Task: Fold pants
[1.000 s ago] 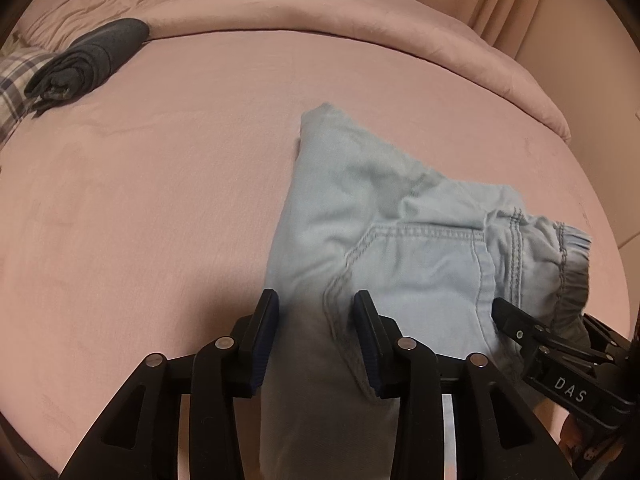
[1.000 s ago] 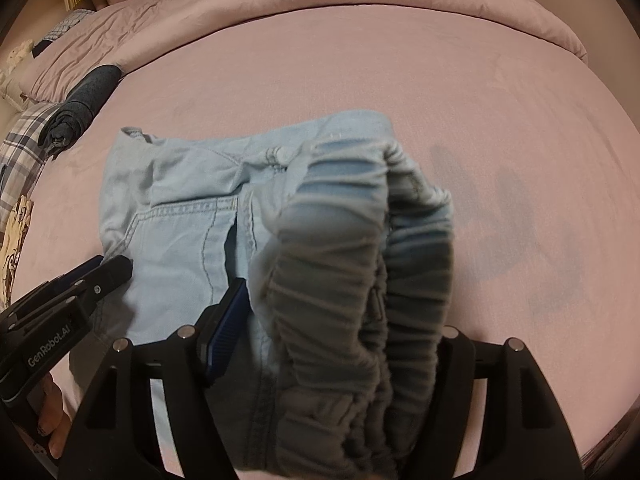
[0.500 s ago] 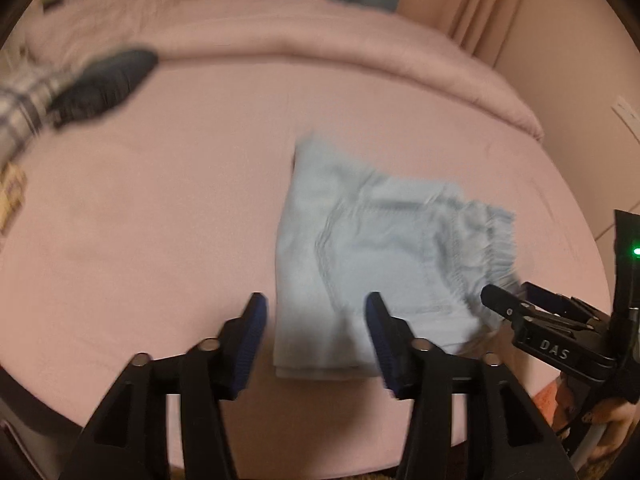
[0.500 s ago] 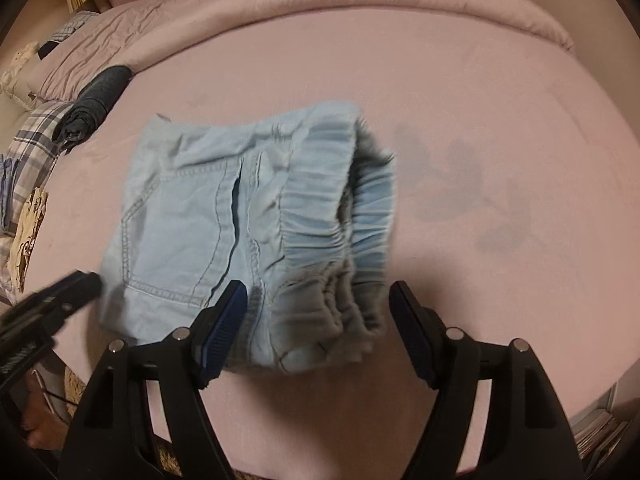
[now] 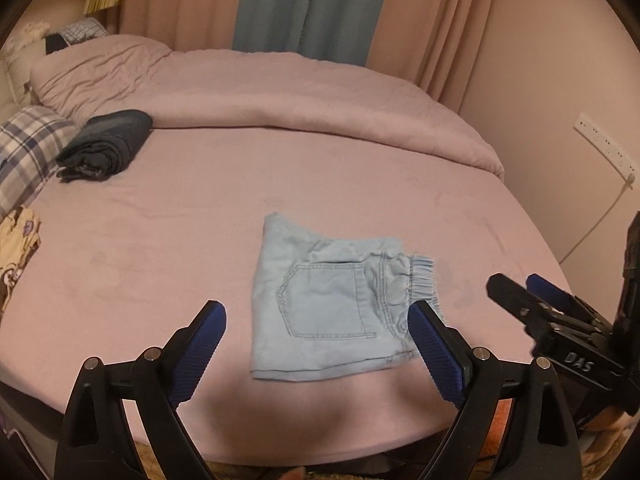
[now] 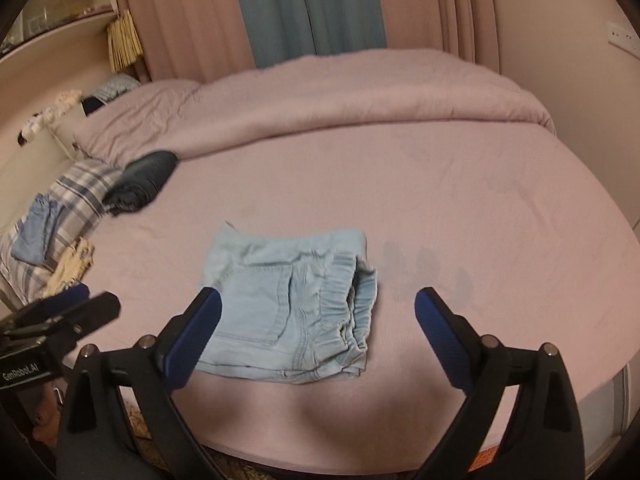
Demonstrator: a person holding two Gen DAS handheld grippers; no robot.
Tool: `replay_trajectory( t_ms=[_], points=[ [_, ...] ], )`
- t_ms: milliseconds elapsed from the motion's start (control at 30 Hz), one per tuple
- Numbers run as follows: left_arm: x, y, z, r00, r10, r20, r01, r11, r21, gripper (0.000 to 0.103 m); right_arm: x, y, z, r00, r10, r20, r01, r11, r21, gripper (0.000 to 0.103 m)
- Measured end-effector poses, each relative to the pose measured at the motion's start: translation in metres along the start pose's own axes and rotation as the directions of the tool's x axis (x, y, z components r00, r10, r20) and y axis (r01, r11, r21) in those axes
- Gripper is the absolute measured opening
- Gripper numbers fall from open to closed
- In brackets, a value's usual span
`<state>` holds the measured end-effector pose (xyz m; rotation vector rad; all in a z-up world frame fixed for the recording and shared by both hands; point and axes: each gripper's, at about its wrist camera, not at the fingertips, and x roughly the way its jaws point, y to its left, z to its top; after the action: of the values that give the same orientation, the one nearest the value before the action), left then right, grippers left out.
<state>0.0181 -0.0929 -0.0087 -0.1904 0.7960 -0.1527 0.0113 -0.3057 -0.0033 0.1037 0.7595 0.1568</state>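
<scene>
Left wrist view, from left to right: a plaid grey-and-white pillow (image 5: 28,148) sits at the bed's left edge, a rolled dark grey garment (image 5: 106,145) lies just beside it near the far left corner, and a bunched pink duvet (image 5: 280,92) runs along the far edge of the pink-sheeted bed (image 5: 140,240). The left gripper (image 5: 316,320) hangs above the near edge with its blue-padded jaws spread wide and nothing between them. Beyond it, toward the near edge and a little right of the middle, the light blue denim pants with an elastic waistband (image 5: 324,304) lie folded into a compact, roughly square packet, back pocket up, waistband turned to the right. At the far right the right gripper (image 5: 520,292) shows from the side, off the cloth. In the right wrist view its own jaws are likewise wide apart and empty, and the packet (image 6: 288,312) rests flat on the sheet, the gathered waistband layers slightly puffed and uneven on the right side. Judging by how things lie, the folding looks essentially finished and this is the release stage. The next move, if any, would call for pressing the waistband flat or squaring the edges, or lifting the packet from both sides to join the other clothes at the left edge.
</scene>
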Motion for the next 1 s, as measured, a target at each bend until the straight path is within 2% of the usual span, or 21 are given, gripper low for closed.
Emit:
replay_trajectory(
  t_ms=[267,533,700,1000],
  points=[
    [0.0,0.002,-0.004,0.998,0.059,0.002,-0.059,0.998,0.001,0.098,-0.012,0.015,0.003,0.999,0.007,0.046,-0.006,1.0,-0.002,0.102],
    [-0.001,0.005,-0.006,0.998,0.066,-0.015,-0.067,0.998,-0.013,0.098,-0.007,0.022,-0.002,1.0,0.015,0.024,-0.014,1.0,-0.028,0.102],
    [-0.006,0.007,-0.005,0.999,0.054,-0.006,-0.055,0.998,-0.029,0.098,-0.004,0.024,-0.003,1.0,-0.019,0.015,0.019,0.999,-0.041,0.102],
    [-0.001,0.007,-0.008,0.998,0.066,-0.021,-0.067,0.997,-0.03,0.098,-0.002,0.026,-0.001,1.0,-0.029,0.007,0.03,0.998,-0.051,0.102]
  ],
)
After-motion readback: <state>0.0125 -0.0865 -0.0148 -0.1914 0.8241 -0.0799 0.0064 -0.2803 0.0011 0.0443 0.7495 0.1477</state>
